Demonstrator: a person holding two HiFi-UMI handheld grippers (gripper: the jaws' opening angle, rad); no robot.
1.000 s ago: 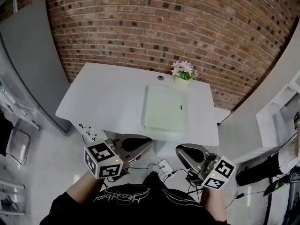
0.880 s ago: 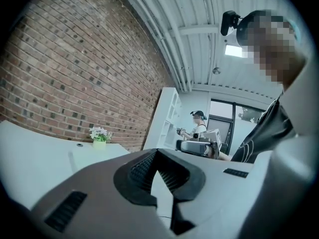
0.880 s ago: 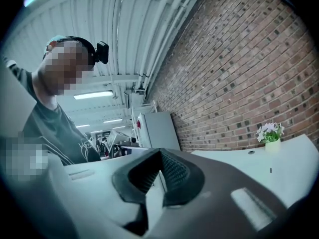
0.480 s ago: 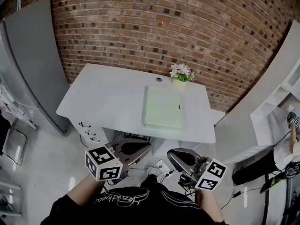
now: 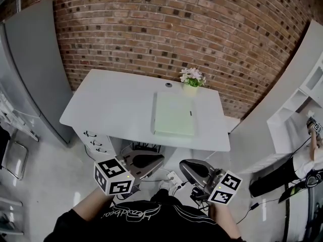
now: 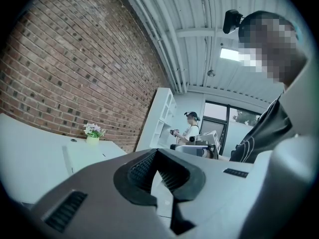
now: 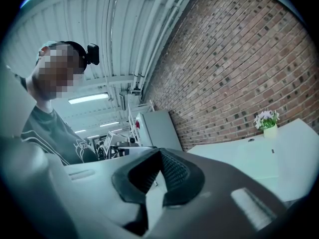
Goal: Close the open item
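A pale green folder [image 5: 174,114] lies flat and closed on the white desk [image 5: 111,105], toward its right half; it also shows in the left gripper view [image 6: 82,156]. Both grippers hang low in front of the person's body, well short of the desk's front edge and above the floor. My left gripper [image 5: 159,160] has its jaws together at the tip, with nothing between them [image 6: 157,151]. My right gripper [image 5: 184,166] is likewise shut and empty [image 7: 160,151]. The two gripper tips point toward each other, a short gap apart.
A small pot of flowers [image 5: 191,79] stands at the desk's back edge by the brick wall. Drawers [image 5: 96,140] sit under the desk's left side. A grey cabinet [image 5: 30,59] stands left, white shelving [image 5: 303,100] right. A power strip and cables [image 5: 174,178] lie on the floor.
The desk looks slightly farther away than before. My right gripper has drifted a little left and down; the left one has barely moved. Both stayed shut.
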